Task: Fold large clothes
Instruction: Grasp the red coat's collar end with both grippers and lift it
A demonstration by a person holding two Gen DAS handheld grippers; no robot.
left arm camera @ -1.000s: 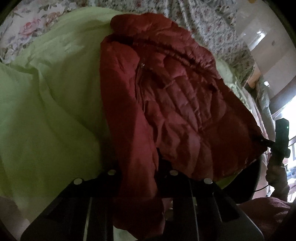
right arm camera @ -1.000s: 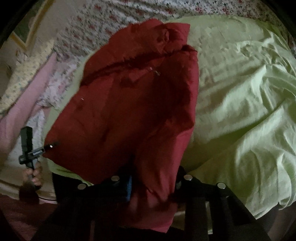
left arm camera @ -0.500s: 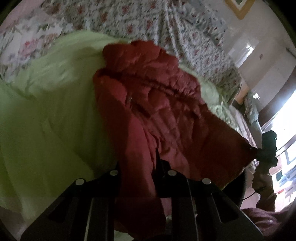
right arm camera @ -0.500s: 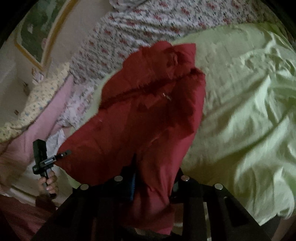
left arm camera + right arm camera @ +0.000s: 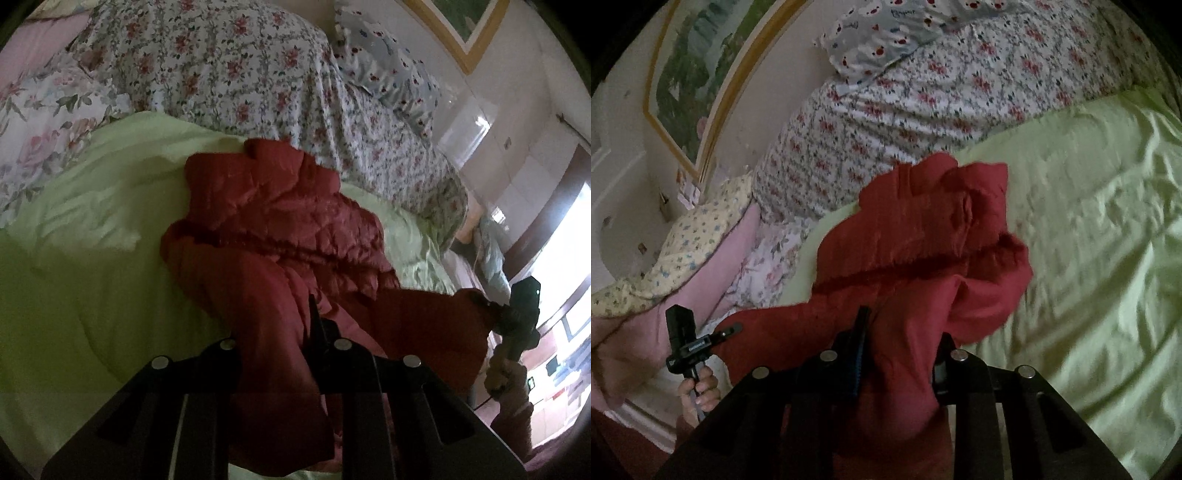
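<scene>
Gripping the near hem of one red quilted jacket [image 5: 280, 236], both sets of jaws are closed on fabric. The left gripper [image 5: 275, 332] pinches a fold that hangs down between its fingers, and the right gripper [image 5: 899, 332] does the same at the other near corner. Held at two corners like this, the hem seems raised so it can be carried over the far part of the jacket as a fold. That far part, collar end included, lies bunched on the pale green sheet [image 5: 1089, 240] toward the middle of the bed. Beyond it sits a floral duvet [image 5: 258, 74] with one patterned pillow [image 5: 886, 37] at the far edge. One framed picture [image 5: 687, 85] hangs on the wall at far left in the right wrist view.
</scene>
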